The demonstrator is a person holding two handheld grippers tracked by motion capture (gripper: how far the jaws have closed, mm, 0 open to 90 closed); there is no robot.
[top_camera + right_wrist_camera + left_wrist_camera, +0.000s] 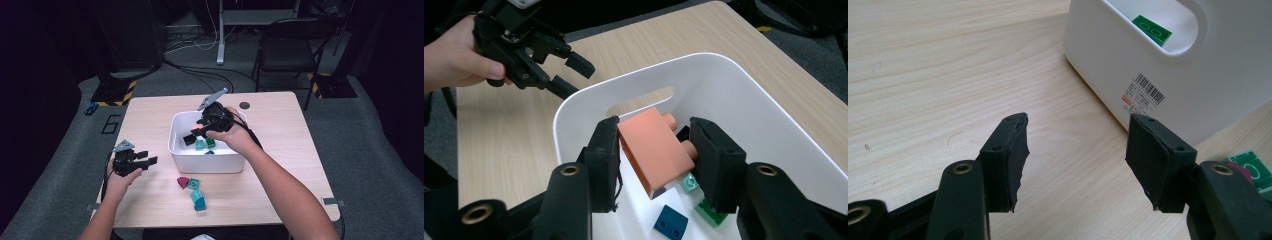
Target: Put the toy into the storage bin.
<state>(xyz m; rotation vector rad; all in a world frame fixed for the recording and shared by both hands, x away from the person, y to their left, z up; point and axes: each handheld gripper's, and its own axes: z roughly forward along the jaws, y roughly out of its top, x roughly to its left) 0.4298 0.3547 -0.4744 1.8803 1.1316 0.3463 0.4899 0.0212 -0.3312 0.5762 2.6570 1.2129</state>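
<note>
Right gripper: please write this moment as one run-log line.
right gripper: shut on orange block | over white bin | left gripper: open, empty, beside bin

I seem to be in a lab or studio: my light wooden table (280,150) stands on grey carpet, cables (200,45) trail across the floor, hazard-striped stand bases (114,93) flank it, a folding chair (287,50) behind.

A light wooden table (280,150) stands on grey carpet (370,165) in a dim room. Behind it a black folding chair (290,47) sits near a white desk leg (220,35), with loose cables (200,45) across the floor. Yellow-and-black striped stand bases (115,92) flank the table.
</note>
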